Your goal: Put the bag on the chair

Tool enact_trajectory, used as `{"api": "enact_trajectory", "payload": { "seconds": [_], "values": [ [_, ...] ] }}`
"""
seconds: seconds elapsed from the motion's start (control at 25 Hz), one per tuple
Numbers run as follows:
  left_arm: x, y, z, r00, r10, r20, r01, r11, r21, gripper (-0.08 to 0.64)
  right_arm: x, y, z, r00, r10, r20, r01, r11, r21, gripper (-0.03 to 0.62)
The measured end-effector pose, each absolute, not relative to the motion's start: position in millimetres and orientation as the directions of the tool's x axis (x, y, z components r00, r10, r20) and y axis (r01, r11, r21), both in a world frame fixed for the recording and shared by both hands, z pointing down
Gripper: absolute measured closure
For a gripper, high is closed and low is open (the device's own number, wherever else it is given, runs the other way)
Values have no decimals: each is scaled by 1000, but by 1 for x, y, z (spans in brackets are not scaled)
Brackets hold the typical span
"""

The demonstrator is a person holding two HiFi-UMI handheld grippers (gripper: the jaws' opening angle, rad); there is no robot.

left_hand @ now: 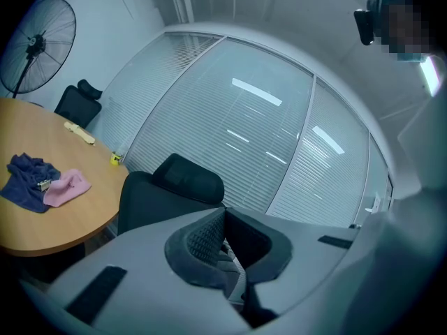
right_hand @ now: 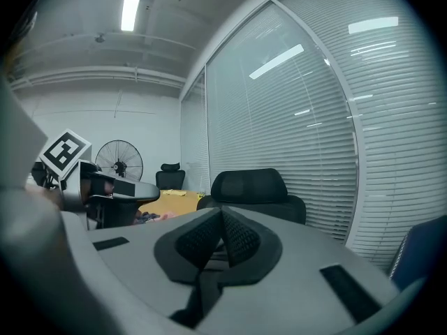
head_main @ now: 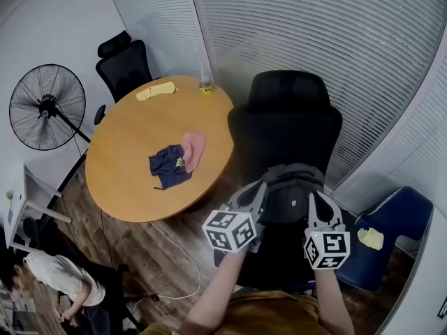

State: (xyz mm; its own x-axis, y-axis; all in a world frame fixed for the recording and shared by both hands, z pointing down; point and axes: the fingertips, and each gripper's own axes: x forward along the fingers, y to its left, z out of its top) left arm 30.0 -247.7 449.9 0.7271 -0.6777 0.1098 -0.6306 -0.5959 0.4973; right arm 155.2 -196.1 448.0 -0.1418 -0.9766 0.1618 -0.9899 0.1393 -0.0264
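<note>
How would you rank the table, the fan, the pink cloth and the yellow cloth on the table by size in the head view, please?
1. The table
2. The fan
3. The pink cloth and the yellow cloth: too alike to rank; the yellow one lies farther from the camera.

At the bottom centre of the head view the person wears a mustard-yellow top (head_main: 260, 315). Just above it, the left tongs (head_main: 261, 187) and right tongs (head_main: 311, 198) are light grey and taper toward the tips, and each carries at its lower end a white cube (head_main: 229, 230) printed with black square markers. In the two gripper views the jaws are broad, smooth and grey, each with a black rectangular inset (right_hand: 342, 283), and at their tips sit dark pads (right_hand: 200, 241) with a fine mesh texture, framed by a rounded dark rim.
</note>
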Motion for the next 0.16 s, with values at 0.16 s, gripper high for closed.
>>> {"api": "enact_trajectory", "payload": {
  "seconds": [0.16],
  "values": [
    [26,-248,450,722,-683,110,-636,-593,494,537,150,-197,449,-154,-974,165,-988,152,-26,583]
  ]
}}
